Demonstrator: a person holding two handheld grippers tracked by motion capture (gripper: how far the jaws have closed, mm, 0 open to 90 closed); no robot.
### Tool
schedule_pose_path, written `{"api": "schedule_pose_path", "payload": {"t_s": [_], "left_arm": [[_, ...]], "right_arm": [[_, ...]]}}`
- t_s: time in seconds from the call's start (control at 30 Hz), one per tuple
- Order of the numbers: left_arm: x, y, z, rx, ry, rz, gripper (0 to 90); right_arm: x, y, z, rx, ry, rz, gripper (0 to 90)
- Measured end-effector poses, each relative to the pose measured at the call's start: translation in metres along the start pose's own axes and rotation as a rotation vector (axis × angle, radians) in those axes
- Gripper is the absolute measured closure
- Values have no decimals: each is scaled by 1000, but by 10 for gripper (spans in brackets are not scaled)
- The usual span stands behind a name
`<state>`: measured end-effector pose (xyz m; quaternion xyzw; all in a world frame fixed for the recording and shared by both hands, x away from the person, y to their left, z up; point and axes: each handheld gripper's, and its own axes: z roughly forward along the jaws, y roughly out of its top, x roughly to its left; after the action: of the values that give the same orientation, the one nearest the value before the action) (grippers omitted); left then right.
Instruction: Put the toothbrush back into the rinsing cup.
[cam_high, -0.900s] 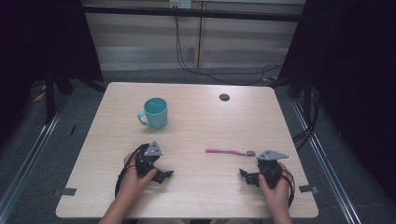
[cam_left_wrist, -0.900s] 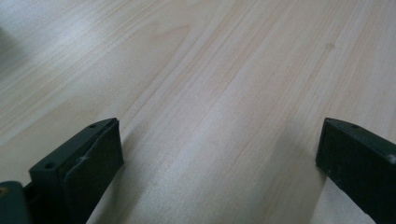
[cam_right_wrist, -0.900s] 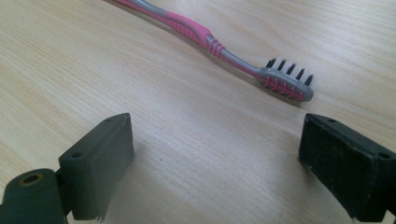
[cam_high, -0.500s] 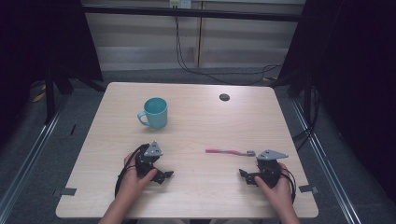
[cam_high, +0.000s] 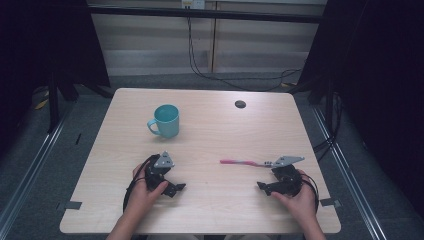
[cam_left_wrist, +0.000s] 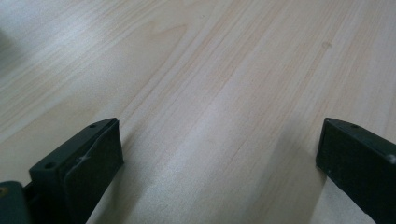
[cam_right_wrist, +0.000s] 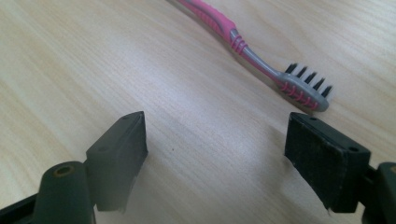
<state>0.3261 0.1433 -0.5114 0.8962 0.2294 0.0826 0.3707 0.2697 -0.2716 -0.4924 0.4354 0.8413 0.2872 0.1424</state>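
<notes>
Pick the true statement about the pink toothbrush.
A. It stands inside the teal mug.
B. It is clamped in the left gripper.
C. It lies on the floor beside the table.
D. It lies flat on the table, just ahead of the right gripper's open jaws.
D: the toothbrush lies flat on the table, ahead of the open right gripper, untouched.

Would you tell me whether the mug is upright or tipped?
Upright: the mug stands on its base, its round mouth facing up.

Your table (cam_high: 215, 130) is pale, matt wood grain; the toothbrush (cam_right_wrist: 243, 46) looks smooth pink-and-grey plastic; the teal mug (cam_high: 165, 121) upper left looks glossy.
</notes>
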Motion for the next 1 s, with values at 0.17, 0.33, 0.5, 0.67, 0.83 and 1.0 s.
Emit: {"api": "schedule_pose_path", "payload": {"t_s": [0.17, 0.33, 0.5, 0.67, 0.83, 1.0], "left_arm": [[0, 0, 0, 1, 4, 0, 3], [0, 0, 0, 1, 4, 0, 3], [-1, 0, -1, 3, 3, -3, 3], [-1, 0, -1, 3, 3, -3, 3], [-1, 0, -1, 3, 3, -3, 3], [-1, 0, -1, 3, 3, -3, 3]], "right_arm": [[-2, 13, -8, 49, -2, -65, 196], [-6, 26, -13, 92, 4, -118, 198], [-8, 39, -15, 112, 17, -174, 203], [-12, 50, -13, 126, 35, -179, 205], [-17, 60, -12, 131, 39, -175, 204], [-19, 71, -10, 136, 50, -171, 204]]}}
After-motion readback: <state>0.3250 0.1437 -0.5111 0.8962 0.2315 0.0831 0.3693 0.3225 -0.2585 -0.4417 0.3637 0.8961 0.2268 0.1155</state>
